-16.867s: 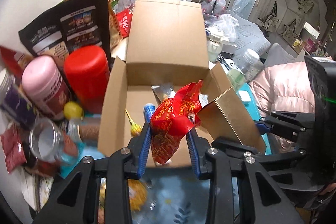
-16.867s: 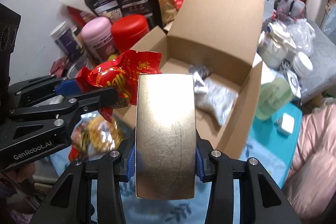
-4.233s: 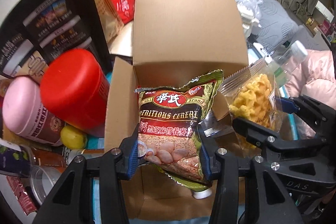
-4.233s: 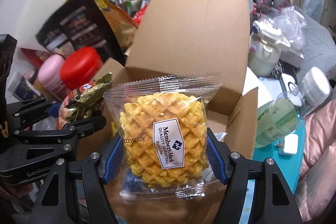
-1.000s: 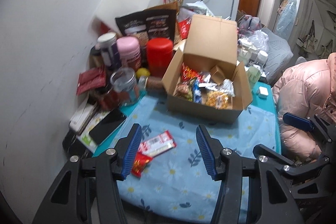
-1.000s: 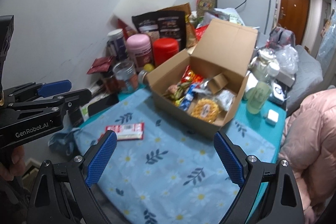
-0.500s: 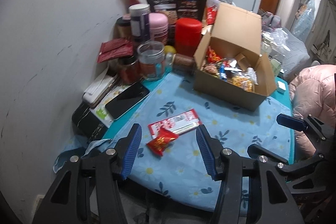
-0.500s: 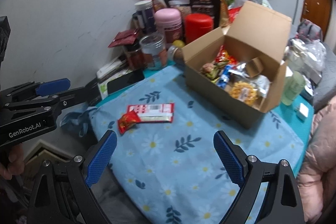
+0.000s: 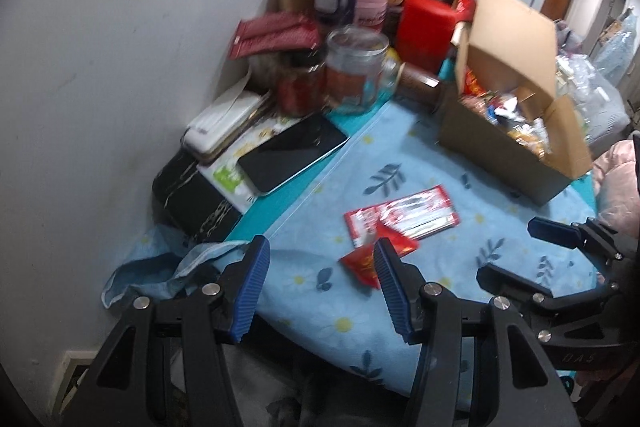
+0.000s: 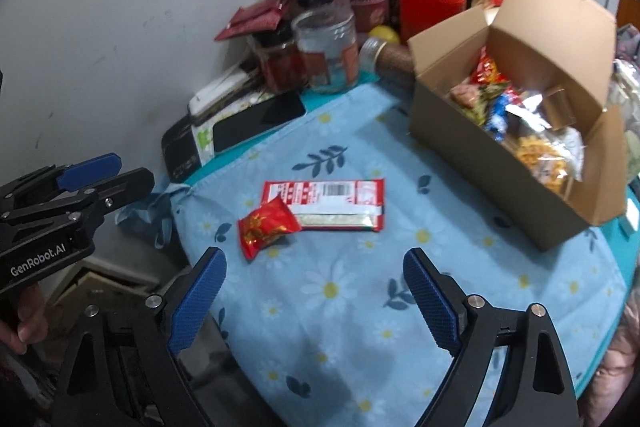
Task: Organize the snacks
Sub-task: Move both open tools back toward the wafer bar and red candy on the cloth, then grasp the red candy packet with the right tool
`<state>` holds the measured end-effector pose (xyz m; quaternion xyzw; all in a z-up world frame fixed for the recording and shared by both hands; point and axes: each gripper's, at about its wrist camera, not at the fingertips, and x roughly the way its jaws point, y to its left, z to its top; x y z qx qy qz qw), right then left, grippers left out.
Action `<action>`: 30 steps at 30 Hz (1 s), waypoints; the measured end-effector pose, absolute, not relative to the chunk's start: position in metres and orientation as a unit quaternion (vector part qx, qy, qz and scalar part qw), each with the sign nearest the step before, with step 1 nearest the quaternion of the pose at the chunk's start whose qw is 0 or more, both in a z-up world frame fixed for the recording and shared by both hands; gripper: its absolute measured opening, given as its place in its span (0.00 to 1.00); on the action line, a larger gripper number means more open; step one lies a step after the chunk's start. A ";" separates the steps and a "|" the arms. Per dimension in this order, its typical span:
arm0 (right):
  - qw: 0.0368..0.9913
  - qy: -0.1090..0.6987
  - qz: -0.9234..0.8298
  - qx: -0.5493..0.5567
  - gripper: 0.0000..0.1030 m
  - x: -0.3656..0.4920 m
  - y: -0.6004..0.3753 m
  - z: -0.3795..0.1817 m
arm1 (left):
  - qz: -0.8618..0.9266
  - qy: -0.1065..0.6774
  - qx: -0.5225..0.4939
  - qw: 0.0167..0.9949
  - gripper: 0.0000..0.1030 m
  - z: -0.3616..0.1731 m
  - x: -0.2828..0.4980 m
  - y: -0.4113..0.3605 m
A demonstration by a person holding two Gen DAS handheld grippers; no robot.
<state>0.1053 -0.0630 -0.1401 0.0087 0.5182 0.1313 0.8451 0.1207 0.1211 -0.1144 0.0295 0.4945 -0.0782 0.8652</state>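
Most snacks fill the cardboard box (image 10: 496, 151) at two o'clock; small red packet (image 10: 267, 225) and long red-and-white bar (image 10: 332, 201) remain on the bench (image 10: 360, 307), left hand-held gripper (image 9: 318, 283) part-open and empty, right hand-held gripper (image 10: 316, 301) wide, closing, empty.

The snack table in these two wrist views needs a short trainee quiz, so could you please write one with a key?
1. True or false: the small red packet partly overlaps the long red-and-white bar wrapper.
2. Where do both snacks lie? A) in the cardboard box B) on the floral cloth C) on the phone
3. Fill in: neither the left gripper nor the right gripper holds ____.

Key: 1 true; 2 B; 3 anything. Both are empty; the right jaws are closing with nothing between them.
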 end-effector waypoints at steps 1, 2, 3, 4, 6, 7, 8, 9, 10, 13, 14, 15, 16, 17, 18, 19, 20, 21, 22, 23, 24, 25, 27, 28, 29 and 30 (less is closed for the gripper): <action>0.842 0.523 0.134 0.008 0.87 0.109 -0.059 -0.145 | -0.077 0.498 0.028 0.863 0.52 -0.118 0.122 0.123; 0.839 0.527 0.137 0.007 0.86 0.112 -0.057 -0.149 | -0.075 0.503 0.025 0.861 0.52 -0.123 0.124 0.127; 0.835 0.532 0.140 0.006 0.86 0.116 -0.053 -0.154 | -0.073 0.506 0.023 0.859 0.52 -0.127 0.125 0.130; 0.832 0.536 0.143 0.006 0.86 0.120 -0.050 -0.158 | -0.071 0.510 0.020 0.857 0.52 -0.131 0.127 0.133; 0.827 0.542 0.148 0.004 0.86 0.126 -0.045 -0.165 | -0.067 0.517 0.017 0.853 0.52 -0.137 0.130 0.138; 0.825 0.545 0.150 0.004 0.86 0.129 -0.042 -0.169 | -0.065 0.520 0.017 0.851 0.52 -0.141 0.131 0.141; 0.822 0.549 0.152 0.002 0.86 0.133 -0.038 -0.174 | -0.061 0.525 0.017 0.849 0.52 -0.146 0.133 0.144; 0.819 0.552 0.156 0.001 0.85 0.136 -0.035 -0.179 | -0.058 0.528 0.016 0.847 0.52 -0.149 0.134 0.146; 0.817 0.553 0.160 -0.001 0.84 0.140 -0.032 -0.184 | -0.056 0.532 0.014 0.845 0.52 -0.152 0.135 0.148; 0.812 0.559 0.167 -0.007 0.82 0.150 -0.023 -0.197 | -0.049 0.541 0.009 0.839 0.52 -0.162 0.140 0.155; 0.809 0.562 0.170 -0.006 0.80 0.153 -0.020 -0.202 | -0.048 0.543 0.008 0.839 0.52 -0.164 0.141 0.156; 0.807 0.565 0.172 -0.004 0.78 0.155 -0.018 -0.206 | -0.046 0.545 0.006 0.837 0.52 -0.166 0.142 0.158; 0.804 0.569 0.175 -0.001 0.78 0.158 -0.015 -0.211 | -0.045 0.546 0.006 0.836 0.52 -0.169 0.144 0.159; 0.800 0.573 0.177 -0.001 0.78 0.161 -0.012 -0.216 | -0.044 0.548 0.006 0.835 0.52 -0.171 0.145 0.160; 0.797 0.577 0.179 0.000 0.77 0.163 -0.010 -0.220 | -0.042 0.550 0.008 0.834 0.52 -0.174 0.147 0.161; 0.795 0.579 0.180 0.002 0.77 0.166 -0.008 -0.224 | -0.041 0.551 0.008 0.833 0.52 -0.175 0.149 0.162; 0.794 0.581 0.180 0.004 0.76 0.167 -0.008 -0.227 | -0.040 0.552 0.008 0.833 0.52 -0.177 0.150 0.162; 0.791 0.584 0.180 0.007 0.75 0.169 -0.007 -0.230 | -0.039 0.554 0.006 0.832 0.52 -0.178 0.152 0.163; 0.789 0.587 0.180 0.014 0.74 0.171 -0.007 -0.232 | -0.038 0.555 0.005 0.831 0.52 -0.180 0.153 0.164; 0.788 0.588 0.181 0.018 0.73 0.172 -0.007 -0.232 | -0.037 0.556 0.003 0.831 0.52 -0.181 0.155 0.165; 0.788 0.587 0.185 0.025 0.71 0.174 -0.006 -0.232 | -0.036 0.556 0.002 0.830 0.52 -0.181 0.156 0.166; 0.787 0.587 0.188 0.028 0.70 0.175 -0.006 -0.231 | -0.035 0.557 0.001 0.830 0.52 -0.181 0.157 0.166; 0.783 0.590 0.195 0.034 0.62 0.176 -0.004 -0.232 | -0.033 0.557 0.000 0.830 0.52 -0.181 0.159 0.166; 0.780 0.593 0.197 0.039 0.60 0.176 -0.003 -0.232 | -0.032 0.558 0.000 0.830 0.52 -0.181 0.159 0.166; 0.778 0.595 0.198 0.044 0.58 0.177 -0.003 -0.233 | -0.033 0.557 0.001 0.830 0.52 -0.181 0.160 0.165; 0.778 0.595 0.197 0.050 0.58 0.177 -0.004 -0.232 | -0.033 0.557 0.003 0.830 0.52 -0.180 0.160 0.165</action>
